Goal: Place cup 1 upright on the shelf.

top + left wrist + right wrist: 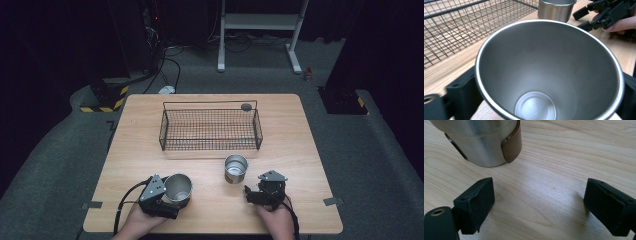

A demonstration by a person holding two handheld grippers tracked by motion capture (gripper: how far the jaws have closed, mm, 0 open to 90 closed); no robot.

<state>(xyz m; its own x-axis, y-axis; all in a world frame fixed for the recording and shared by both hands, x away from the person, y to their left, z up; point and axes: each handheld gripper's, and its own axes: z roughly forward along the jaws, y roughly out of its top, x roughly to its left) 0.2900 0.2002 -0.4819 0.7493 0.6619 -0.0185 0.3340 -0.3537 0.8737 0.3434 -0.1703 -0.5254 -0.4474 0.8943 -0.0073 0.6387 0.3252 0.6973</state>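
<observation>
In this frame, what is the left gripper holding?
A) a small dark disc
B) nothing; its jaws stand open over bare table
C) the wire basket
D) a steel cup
D: the left gripper is shut on a steel cup near the table's front edge, and the left gripper view looks straight into that cup with a black jaw at either side.

Left hand-held gripper (172, 200) grips steel cup (178, 187); second cup (235, 168) near wire basket (210, 129).
</observation>
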